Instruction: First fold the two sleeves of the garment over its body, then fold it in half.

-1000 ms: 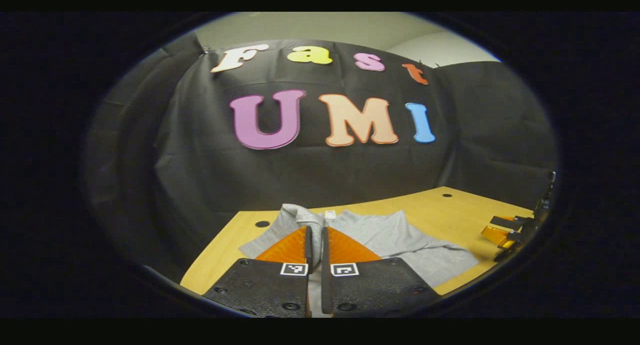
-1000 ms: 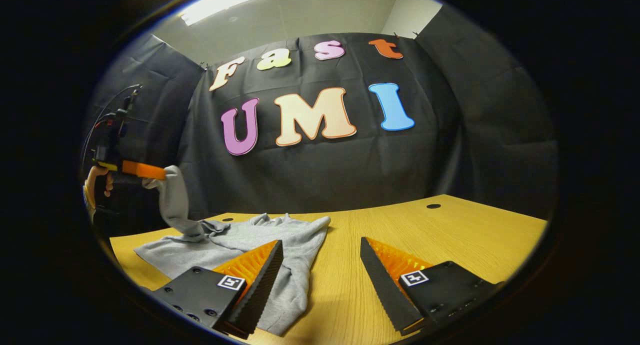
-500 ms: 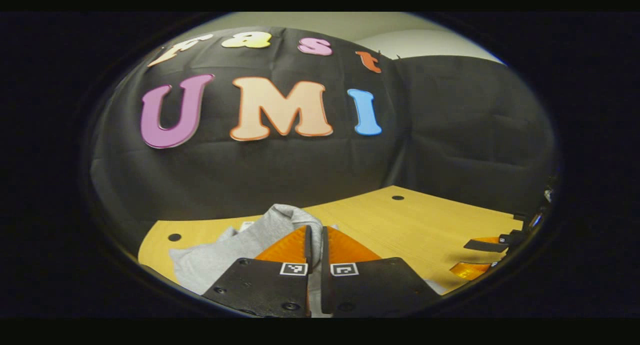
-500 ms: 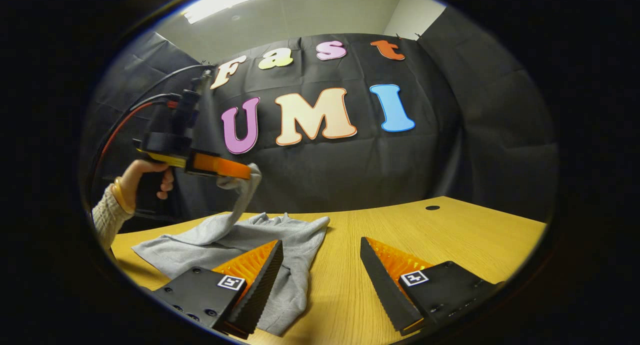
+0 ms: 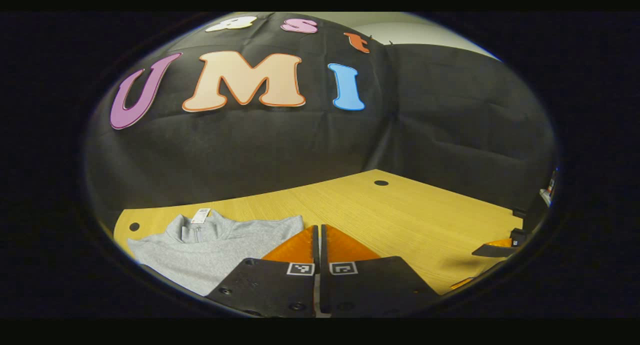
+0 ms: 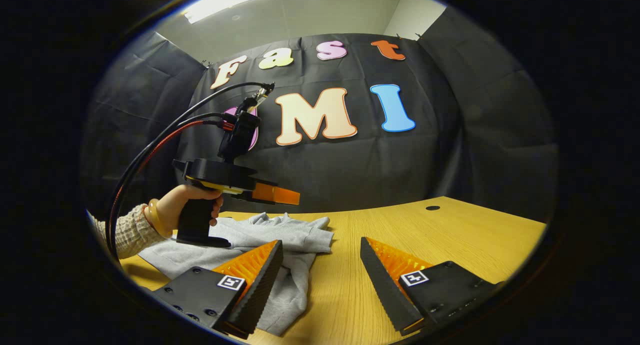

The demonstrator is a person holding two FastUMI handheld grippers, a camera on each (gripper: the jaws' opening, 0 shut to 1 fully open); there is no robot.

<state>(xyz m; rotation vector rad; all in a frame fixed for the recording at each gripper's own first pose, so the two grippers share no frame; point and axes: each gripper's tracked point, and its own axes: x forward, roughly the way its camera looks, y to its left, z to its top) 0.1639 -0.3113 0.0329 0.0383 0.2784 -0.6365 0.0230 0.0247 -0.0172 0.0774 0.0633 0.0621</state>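
Left gripper view: my left tongs [image 5: 318, 240] ride together above the tabletop [image 5: 400, 215]. A thin strip of something pale shows low in the slit between the fingers, too little for me to say whether cloth is pinched there. The garment [image 5: 215, 247] lies flat on the tabletop to the left of the tongs, its collar and tag at the far end, toward the booth wall. Its long axis runs from that collar back toward me.

Right gripper view: my right tongs [image 6: 320, 270] stand wide apart and empty, low over the tabletop [image 6: 450, 225]. The garment [image 6: 280, 245] lies left of them, with one loose flap trailing down beside the left finger. The left tongs [image 6: 287, 196], gripped by a hand [image 6: 187, 207], hang above the garment with fingers together and nothing dangling from them. I judge the left sleeve fold to be at its end. The next move calls for my right tongs to pick up the near flap, likely the right sleeve, and carry it leftward over the body.
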